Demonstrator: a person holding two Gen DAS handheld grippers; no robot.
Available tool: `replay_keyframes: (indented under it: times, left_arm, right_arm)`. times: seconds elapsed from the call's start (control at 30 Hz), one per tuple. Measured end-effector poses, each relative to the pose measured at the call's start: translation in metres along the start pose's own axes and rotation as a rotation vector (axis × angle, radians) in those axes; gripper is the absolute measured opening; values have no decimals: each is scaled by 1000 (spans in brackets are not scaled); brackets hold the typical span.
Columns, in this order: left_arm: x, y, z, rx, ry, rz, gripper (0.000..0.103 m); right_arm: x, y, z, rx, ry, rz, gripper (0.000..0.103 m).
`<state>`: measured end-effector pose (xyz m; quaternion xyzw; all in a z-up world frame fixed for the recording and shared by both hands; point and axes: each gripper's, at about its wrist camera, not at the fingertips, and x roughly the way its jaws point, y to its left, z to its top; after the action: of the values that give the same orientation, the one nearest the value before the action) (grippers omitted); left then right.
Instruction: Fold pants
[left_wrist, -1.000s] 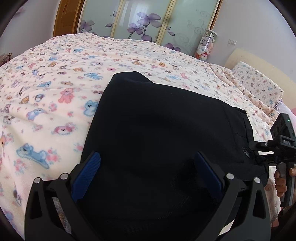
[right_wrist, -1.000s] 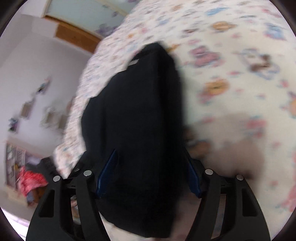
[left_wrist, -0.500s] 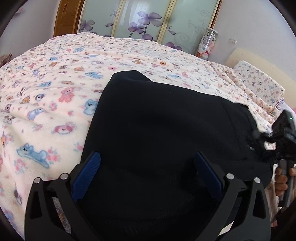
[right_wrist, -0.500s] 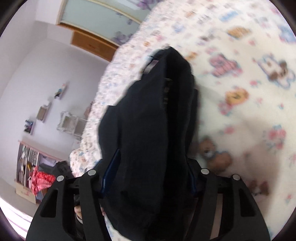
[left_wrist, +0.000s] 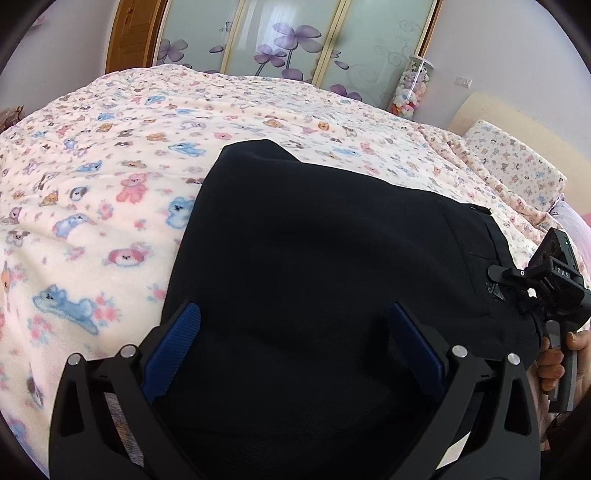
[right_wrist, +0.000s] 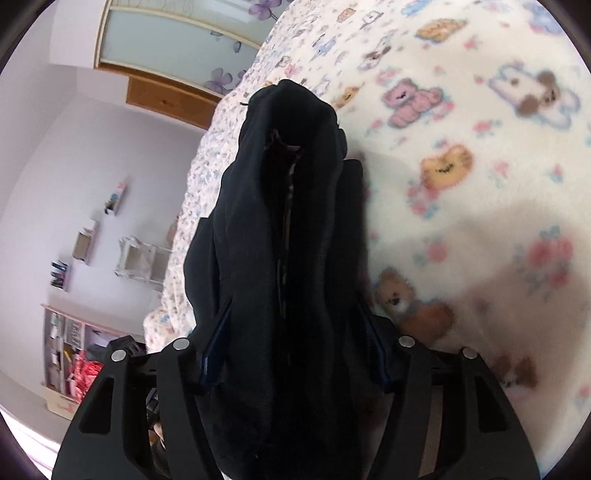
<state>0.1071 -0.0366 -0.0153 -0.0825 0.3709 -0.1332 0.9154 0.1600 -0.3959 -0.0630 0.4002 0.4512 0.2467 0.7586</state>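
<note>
Black pants (left_wrist: 325, 258) lie folded on the teddy-print blanket (left_wrist: 92, 206). My left gripper (left_wrist: 295, 343) is open, its blue pads (left_wrist: 173, 343) wide apart over the near edge of the pants. My right gripper (right_wrist: 291, 347) has its jaws around the bunched edge of the pants (right_wrist: 291, 229), which stands up between the fingers (right_wrist: 216, 345); how tightly the pads press the cloth is hidden. In the left wrist view the right gripper (left_wrist: 532, 288) sits at the pants' right edge, held by a hand.
The bed's blanket (right_wrist: 461, 147) spreads all around the pants. A pillow (left_wrist: 513, 162) and headboard are at the far right. Sliding wardrobe doors (left_wrist: 288, 40) stand behind the bed. Shelves and clutter (right_wrist: 70, 354) line the wall left of the bed.
The right gripper has rolled and turned at the pants' edge, and the bunched cloth now stands upright between its fingers. The left gripper has hardly moved.
</note>
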Motion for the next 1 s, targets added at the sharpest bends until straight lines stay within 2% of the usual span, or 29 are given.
replay_keyframes:
  times: [0.03, 0.17, 0.37, 0.5, 0.67, 0.9, 1.0]
  left_arm:
    - [0, 0, 0, 2, 1, 2, 101]
    - [1, 0, 0, 9, 7, 15, 101]
    - [3, -4, 0, 16, 17, 36, 101]
    - [4, -4, 0, 14, 19, 44, 101]
    - [5, -4, 0, 11, 21, 52, 101]
    - [1, -4, -2, 14, 13, 43, 101]
    - [-10, 1, 3, -12, 10, -16, 101]
  right_arm:
    - [1, 1, -1, -1, -6, 26, 46]
    - [0, 18, -2, -59, -37, 7, 40]
    - [-4, 41, -4, -134, -79, -15, 38]
    - [-5, 71, -8, -241, -112, -14, 38]
    - [-7, 91, -14, -357, -135, -16, 38]
    - [-3, 66, -7, -243, -124, -30, 38]
    - [-3, 62, -7, -227, -120, -35, 37]
